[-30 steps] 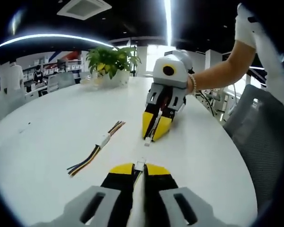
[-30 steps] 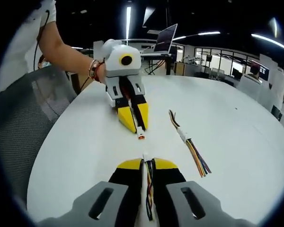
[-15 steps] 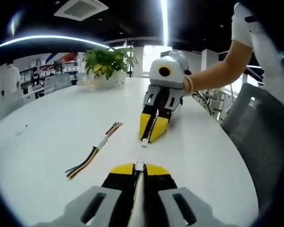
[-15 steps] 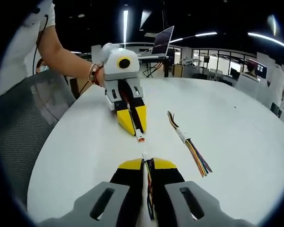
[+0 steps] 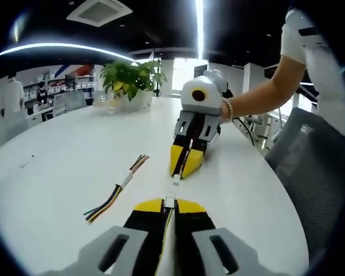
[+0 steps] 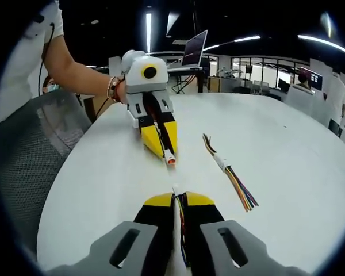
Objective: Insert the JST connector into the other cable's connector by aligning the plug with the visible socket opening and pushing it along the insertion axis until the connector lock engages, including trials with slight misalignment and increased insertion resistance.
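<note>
In the left gripper view my left gripper is shut on a small white JST connector that sticks out past its yellow tips. Facing it, my right gripper points its own white connector at it across a small gap. In the right gripper view my right gripper is shut on a cable with coloured wires, ending in a white plug. The left gripper opposite carries a connector with an orange end. The two connectors are roughly in line and apart.
A spare joined cable with coloured wires lies on the white table, left of the grippers; this spare cable is to the right in the right gripper view. A potted plant, a laptop and mesh chairs ring the table.
Both views have shifted a little with the hands. In the left gripper view the gap between the two connectors looks slightly narrower. Both grippers stay shut on their cables.
</note>
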{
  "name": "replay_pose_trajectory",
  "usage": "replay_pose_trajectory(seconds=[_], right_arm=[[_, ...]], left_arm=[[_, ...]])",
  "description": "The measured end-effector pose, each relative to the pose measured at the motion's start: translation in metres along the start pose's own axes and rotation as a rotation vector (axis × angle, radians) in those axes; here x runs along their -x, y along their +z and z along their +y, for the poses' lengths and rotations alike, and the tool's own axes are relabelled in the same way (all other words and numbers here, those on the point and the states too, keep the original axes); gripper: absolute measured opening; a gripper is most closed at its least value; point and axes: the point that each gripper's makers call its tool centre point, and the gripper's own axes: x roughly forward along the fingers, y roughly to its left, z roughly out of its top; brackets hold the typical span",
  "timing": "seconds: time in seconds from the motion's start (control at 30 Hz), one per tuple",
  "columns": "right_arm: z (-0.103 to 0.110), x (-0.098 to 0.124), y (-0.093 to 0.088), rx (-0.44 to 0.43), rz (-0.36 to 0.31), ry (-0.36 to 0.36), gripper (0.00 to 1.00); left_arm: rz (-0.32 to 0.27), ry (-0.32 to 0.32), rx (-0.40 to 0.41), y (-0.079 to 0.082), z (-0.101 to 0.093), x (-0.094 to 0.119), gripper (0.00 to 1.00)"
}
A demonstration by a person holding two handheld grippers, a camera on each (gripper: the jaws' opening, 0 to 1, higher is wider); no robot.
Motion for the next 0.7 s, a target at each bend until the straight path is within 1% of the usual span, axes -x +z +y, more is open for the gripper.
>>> replay_pose_trajectory(seconds=[0.2,0.37,0.6,0.7], right_arm=[[0.001,0.005,0.009,0.002,-0.006,-0.008,0.02],[0.002,0.01,0.022,0.011,-0.02,-0.025,0.02],[0.005,0.011,0.036,0.038,-0.037,-0.031,0.02],[0.006,0.011,0.039,0.043,-0.043,-0.031,0.02]], left_arm=[[0.004,0.002,-0.017,0.004,-0.001,0.002,0.0],[0.001,0.003,-0.038,0.011,-0.002,0.005,0.0],[-0.003,0.002,-0.066,0.021,-0.004,0.008,0.0],[-0.007,0.003,-0.073,0.026,-0.005,0.01,0.0]])
